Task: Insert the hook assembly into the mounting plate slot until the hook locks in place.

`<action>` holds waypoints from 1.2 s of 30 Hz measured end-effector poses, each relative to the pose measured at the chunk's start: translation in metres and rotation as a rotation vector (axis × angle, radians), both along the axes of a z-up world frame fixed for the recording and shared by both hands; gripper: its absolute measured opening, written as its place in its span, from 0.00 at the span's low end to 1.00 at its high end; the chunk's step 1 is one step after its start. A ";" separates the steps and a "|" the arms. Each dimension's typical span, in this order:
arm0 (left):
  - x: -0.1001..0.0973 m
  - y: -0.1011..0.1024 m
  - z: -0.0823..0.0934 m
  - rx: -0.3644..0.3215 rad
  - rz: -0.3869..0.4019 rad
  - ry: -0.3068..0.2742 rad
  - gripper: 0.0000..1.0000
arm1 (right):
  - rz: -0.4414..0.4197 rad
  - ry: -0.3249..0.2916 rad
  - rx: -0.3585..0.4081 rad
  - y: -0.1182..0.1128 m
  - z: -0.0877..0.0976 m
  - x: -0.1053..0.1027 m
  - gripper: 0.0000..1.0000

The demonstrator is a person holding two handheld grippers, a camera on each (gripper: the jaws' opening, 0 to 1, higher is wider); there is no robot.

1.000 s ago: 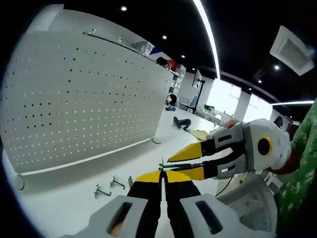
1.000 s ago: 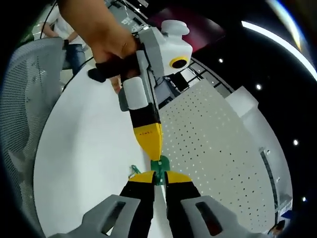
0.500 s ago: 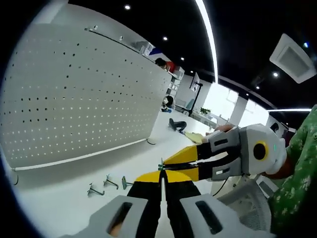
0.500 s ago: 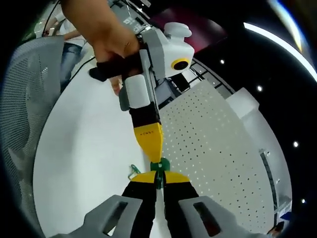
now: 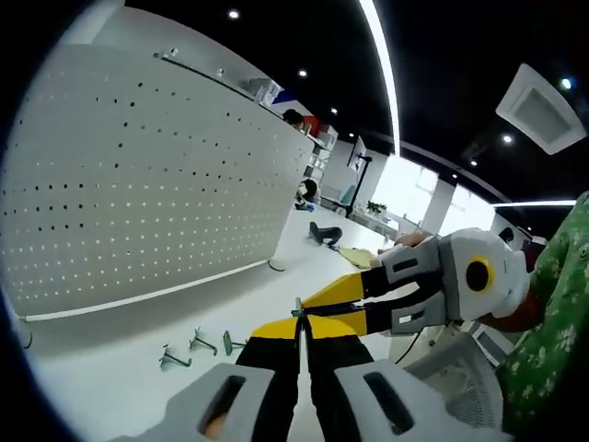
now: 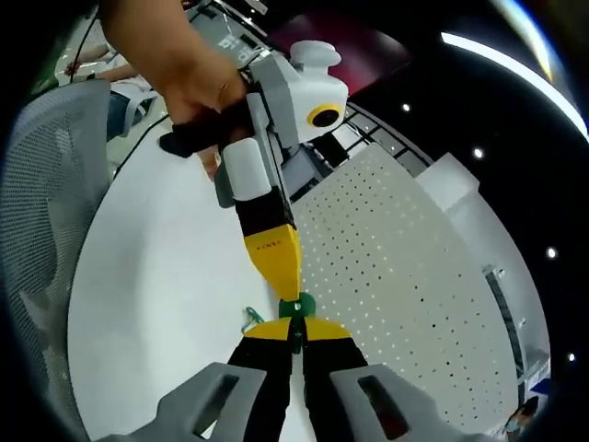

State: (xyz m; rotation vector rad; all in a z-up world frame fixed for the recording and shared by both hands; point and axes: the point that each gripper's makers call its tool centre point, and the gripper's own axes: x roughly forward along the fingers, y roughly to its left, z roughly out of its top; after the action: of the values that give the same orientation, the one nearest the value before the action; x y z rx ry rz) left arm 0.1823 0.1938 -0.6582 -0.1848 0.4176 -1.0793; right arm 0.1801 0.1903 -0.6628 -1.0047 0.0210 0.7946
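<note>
Left gripper (image 5: 299,324): jaws pressed together, pinching a small green hook assembly (image 5: 298,309) at the tips. In the left gripper view just a thin green sliver sticks up from between the yellow tips.

Right gripper (image 6: 295,326): jaws also pressed together on the same hook assembly (image 6: 296,307). In the right gripper view the green piece sits right at its tips, and the left gripper (image 6: 283,296) comes down from above, its yellow tip meeting the green part. So both grippers pinch the one part, tip to tip, held above the white table (image 5: 110,345).

In the left gripper view the right gripper (image 5: 308,305) enters from the right, its yellow jaws closing in on the same spot. A person's hand (image 6: 179,64) grips the left gripper's handle; a green patterned sleeve (image 5: 557,322) sits behind the right gripper.

The mounting plate (image 5: 138,184) is a white perforated panel, standing upright on the table, with rows of small holes. Relative to the plate: the hook assembly is in front of it and well apart, not touching, not in any slot. In the right gripper view the plate (image 6: 405,295) lies beyond and to the right of the pinched part.

Three small metal hooks (image 5: 198,345) lie loose on the table, in front of the plate's lower edge, between the plate and the grippers.

A grey mesh chair (image 6: 37,203) stands beside the table, on the side away from the plate.
</note>
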 end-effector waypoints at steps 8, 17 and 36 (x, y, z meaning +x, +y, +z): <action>-0.002 -0.002 0.005 0.003 -0.018 -0.075 0.05 | -0.025 0.018 0.018 -0.002 0.000 0.001 0.01; -0.006 -0.003 0.007 0.017 -0.033 -0.149 0.15 | -0.045 0.034 0.041 -0.004 0.000 0.001 0.01; -0.012 0.002 0.013 0.062 -0.006 -0.282 0.27 | -0.181 0.154 0.300 -0.026 0.013 0.010 0.01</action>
State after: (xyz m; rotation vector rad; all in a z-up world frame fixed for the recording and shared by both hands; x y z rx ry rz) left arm 0.1702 0.1961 -0.6448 0.0241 0.1974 -1.0788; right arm 0.1900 0.1642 -0.6495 -0.6468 0.1195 0.6838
